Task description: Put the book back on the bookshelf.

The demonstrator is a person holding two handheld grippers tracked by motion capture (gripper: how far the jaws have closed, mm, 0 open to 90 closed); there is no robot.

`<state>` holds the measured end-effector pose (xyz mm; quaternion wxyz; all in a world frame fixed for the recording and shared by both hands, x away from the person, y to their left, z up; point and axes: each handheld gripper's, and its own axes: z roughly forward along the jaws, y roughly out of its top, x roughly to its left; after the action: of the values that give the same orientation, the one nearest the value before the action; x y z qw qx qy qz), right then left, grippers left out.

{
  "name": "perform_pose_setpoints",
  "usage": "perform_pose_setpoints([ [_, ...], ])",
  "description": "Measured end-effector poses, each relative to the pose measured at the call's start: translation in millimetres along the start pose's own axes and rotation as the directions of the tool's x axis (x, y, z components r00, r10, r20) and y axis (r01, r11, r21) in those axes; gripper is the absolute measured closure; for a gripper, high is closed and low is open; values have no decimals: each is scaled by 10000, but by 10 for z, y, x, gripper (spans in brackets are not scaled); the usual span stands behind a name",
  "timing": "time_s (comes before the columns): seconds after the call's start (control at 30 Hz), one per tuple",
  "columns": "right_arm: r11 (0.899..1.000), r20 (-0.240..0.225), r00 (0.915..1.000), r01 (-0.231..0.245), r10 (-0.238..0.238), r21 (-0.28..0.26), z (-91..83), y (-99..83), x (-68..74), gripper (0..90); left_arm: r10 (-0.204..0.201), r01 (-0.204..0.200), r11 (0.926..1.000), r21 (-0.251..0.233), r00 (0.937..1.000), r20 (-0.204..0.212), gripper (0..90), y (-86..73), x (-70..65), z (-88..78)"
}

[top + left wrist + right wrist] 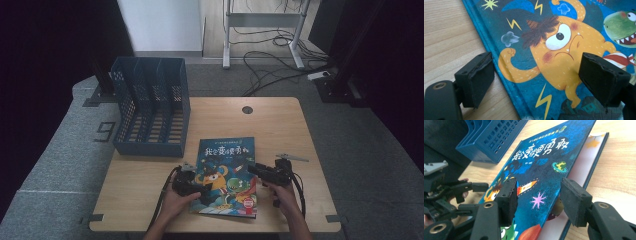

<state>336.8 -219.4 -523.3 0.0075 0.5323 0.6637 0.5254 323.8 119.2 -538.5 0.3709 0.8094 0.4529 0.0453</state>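
Glossy paper book [227, 172] (cover scuffed); matt wood table [280, 125].

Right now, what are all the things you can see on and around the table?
Book: one, blue cover with an orange monster and a green dinosaur, near the front edge of the table; its front cover is lifted at the right side.
File rack: one, dark blue with holes, standing at the back left corner.
Table: one, light wood, with a round hole near the back edge.
Cables: several, black, on the floor behind the table.
Left gripper: one, black, jaws open over the book's left edge.
Right gripper: one, black, jaws either side of the lifted cover, not pressing it.
Hands: two, each holding one gripper.
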Motion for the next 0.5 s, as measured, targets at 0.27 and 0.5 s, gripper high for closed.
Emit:
perform_pose_setpoints([
  [0.27,9989,-158,9987,476,-476,-49,-30,99,118,473,-347,349,9994,-34,9987,368,129,2,64,-26],
  [0.5,9993,-427,9984,364,-370,-129,-39,120,113,472,-413,416,9991,-66,9980,488,128,0,80,-33],
])
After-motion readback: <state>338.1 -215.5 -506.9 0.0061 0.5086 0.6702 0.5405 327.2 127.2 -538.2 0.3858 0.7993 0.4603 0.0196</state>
